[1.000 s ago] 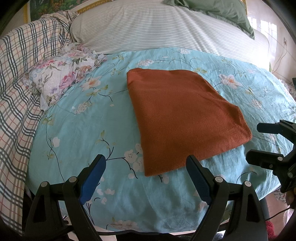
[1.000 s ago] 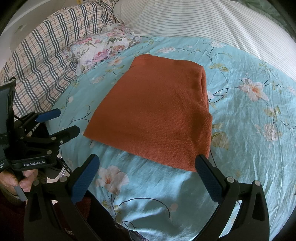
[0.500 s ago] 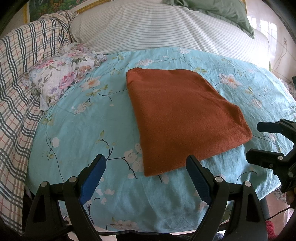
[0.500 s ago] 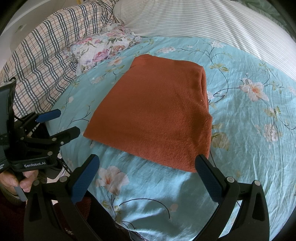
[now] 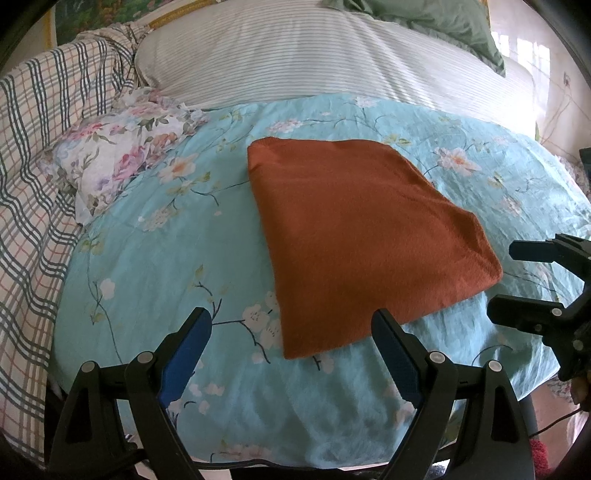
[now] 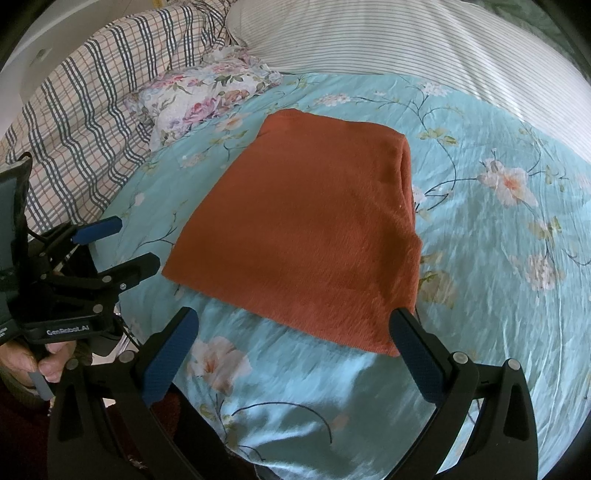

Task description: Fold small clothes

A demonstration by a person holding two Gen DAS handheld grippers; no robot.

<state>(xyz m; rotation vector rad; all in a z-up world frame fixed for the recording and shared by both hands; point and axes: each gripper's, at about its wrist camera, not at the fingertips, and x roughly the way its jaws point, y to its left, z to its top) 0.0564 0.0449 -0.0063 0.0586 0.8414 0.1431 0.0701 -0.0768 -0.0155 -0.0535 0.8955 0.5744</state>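
A rust-orange garment [image 5: 362, 236] lies folded flat in a rectangle on the light blue floral sheet [image 5: 155, 266]. It also shows in the right wrist view [image 6: 306, 229], with a doubled edge along its right side. My left gripper [image 5: 291, 343] is open and empty, hovering just short of the garment's near left corner. My right gripper [image 6: 295, 343] is open and empty, just short of the garment's near right corner. Each gripper also shows in the other's view: the right one [image 5: 517, 284] and the left one [image 6: 118, 247].
A floral cloth [image 5: 122, 151] lies bunched at the far left of the sheet. A plaid blanket [image 5: 33, 177] is piled on the left. A striped duvet [image 5: 314, 51] and a green pillow [image 5: 436, 14] lie behind. The bed edge runs under both grippers.
The right wrist view has shifted slightly and is blurred with motion. The garment and the left gripper have stayed in place.
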